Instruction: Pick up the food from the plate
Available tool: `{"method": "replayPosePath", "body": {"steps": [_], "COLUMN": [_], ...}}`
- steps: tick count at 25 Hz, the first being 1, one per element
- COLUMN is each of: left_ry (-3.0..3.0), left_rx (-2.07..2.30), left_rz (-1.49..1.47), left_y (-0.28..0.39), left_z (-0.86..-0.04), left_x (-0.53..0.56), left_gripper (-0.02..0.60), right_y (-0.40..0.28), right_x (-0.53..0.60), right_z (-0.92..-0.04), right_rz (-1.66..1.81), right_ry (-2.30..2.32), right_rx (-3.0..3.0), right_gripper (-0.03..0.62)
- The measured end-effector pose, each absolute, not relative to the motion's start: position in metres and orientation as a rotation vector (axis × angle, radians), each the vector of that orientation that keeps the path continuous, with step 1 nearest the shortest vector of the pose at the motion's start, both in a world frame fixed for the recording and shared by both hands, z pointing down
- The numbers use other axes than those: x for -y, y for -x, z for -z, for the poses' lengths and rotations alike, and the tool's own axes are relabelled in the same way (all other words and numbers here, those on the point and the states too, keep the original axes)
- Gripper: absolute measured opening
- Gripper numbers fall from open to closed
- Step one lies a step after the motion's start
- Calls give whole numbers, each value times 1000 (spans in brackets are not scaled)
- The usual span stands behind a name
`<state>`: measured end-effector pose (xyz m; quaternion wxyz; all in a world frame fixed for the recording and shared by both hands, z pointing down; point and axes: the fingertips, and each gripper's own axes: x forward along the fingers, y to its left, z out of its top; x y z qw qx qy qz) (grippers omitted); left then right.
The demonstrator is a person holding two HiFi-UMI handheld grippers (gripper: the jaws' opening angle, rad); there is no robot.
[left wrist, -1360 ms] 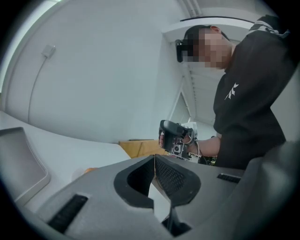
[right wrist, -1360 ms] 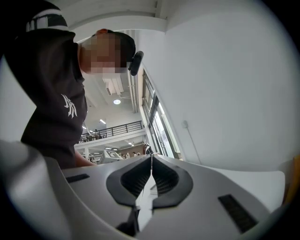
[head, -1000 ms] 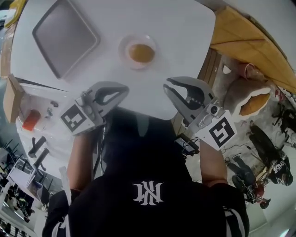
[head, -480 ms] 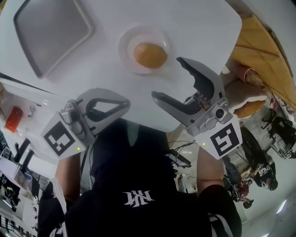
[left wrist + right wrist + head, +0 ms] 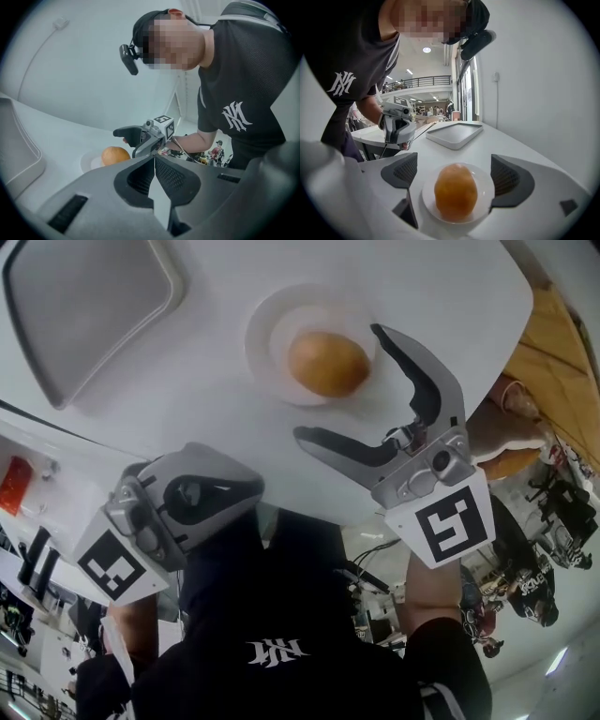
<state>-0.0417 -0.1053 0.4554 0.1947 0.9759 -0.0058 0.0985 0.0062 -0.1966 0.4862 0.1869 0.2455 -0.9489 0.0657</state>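
Note:
An orange-brown round bun lies on a small white plate on the white table. My right gripper hovers at the plate's near side. Its jaws are opening and stand wide apart. In the right gripper view the bun sits between the two pads, with a gap on each side. My left gripper is shut and holds nothing, low at the table's near edge, left of the plate. The left gripper view shows its jaws closed together, with the bun and the right gripper beyond.
A grey rectangular tray lies at the table's far left. The table's curved near edge runs just in front of the person's body. A side surface with a red object is at the left. A white wall borders the table.
The right gripper's jaws went from shut to wide open as it moved forward to the plate. The left gripper stayed shut and dropped back toward the near left.

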Motion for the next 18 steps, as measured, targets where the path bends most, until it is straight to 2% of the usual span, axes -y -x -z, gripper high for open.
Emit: {"method": "replayPosePath", "body": {"steps": [18], "left_ry": [-2718], "left_rx": [-25], "left_rz": [-265], "left_y": [54], "left_z": [-469], "left_x": [96], "left_gripper": [6], "right_y": [4], "right_x": [202], "right_z": [-526], "right_rz": [-246], "right_ry": [-624], "right_rx": [2533], "right_gripper": [430]}}
